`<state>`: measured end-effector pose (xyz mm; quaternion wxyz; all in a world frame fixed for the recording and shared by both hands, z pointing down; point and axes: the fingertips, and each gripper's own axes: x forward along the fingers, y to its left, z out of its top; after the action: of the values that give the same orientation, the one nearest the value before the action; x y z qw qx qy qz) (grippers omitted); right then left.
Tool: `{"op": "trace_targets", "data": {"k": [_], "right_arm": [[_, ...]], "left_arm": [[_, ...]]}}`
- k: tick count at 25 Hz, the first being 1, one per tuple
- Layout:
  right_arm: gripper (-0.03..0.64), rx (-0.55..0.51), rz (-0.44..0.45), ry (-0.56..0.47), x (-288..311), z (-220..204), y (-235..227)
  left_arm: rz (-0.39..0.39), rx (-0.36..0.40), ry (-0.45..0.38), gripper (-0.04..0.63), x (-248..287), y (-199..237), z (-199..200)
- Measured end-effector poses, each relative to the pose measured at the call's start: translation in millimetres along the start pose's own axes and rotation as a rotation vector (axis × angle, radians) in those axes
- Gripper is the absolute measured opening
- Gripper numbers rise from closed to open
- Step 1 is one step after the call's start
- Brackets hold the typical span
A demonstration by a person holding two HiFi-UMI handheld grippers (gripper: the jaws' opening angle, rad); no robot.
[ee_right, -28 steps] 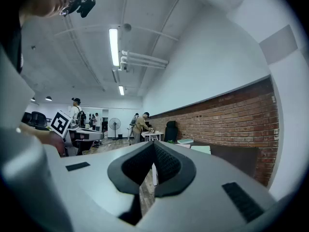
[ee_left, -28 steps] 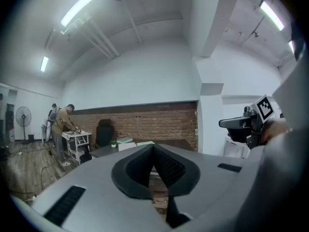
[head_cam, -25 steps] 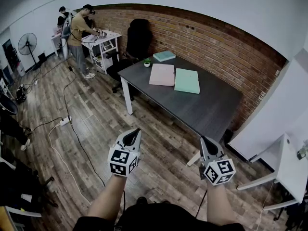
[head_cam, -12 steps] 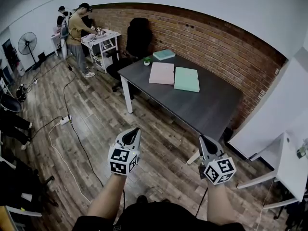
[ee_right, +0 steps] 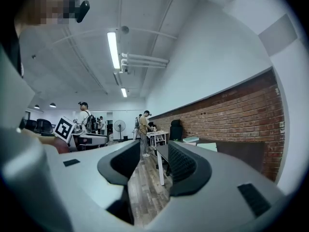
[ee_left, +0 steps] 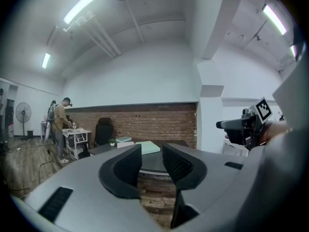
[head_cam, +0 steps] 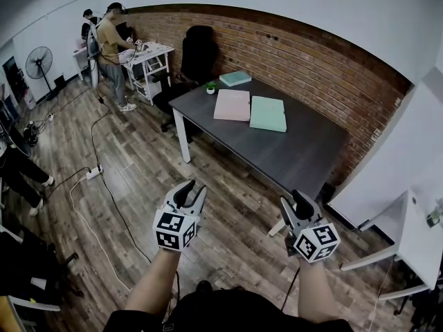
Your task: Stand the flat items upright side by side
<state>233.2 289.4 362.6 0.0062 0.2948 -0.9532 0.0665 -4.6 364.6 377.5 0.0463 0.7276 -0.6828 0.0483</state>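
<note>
The left gripper (head_cam: 189, 191) hangs over the wooden floor (head_cam: 131, 158), its jaws a little apart with nothing between them. On the dark table (head_cam: 297, 154) a small pot (head_cam: 210, 90) holds a green plant. The teal book (head_cam: 236, 79) lies flat at the far corner, and the pink book (head_cam: 232, 106) and green book (head_cam: 268, 114) lie flat side by side. The right gripper (head_cam: 294, 205), well apart from the table, is slightly open and empty. Both pairs of jaws were closed a second ago and have just been opening.

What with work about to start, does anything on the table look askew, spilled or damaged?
Nothing stands out. The pink flat item and the green one lie side by side on the table, the teal one beside the plant; no spill or damage shows.
</note>
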Motion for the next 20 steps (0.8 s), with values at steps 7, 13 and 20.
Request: {"op": "trace_targets", "data": {"k": [7,13,20], "right_arm": [[0.347,0.031,0.016,0.016,3.9,-5.8,-1.6],[0.473,0.05,0.028,0.022,-3.7,-8.7,-12.6],[0.541,0.064,0.04,0.02,-20.5,-8.3,-36.0]], "left_arm": [[-0.064,-0.005,0.019,0.291,4.3,-9.1,-5.9],[-0.096,-0.006,0.032,0.406,14.3,-28.0,-8.5],[-0.078,-0.004,0.029,0.468,25.5,-52.9,-5.2]]}}
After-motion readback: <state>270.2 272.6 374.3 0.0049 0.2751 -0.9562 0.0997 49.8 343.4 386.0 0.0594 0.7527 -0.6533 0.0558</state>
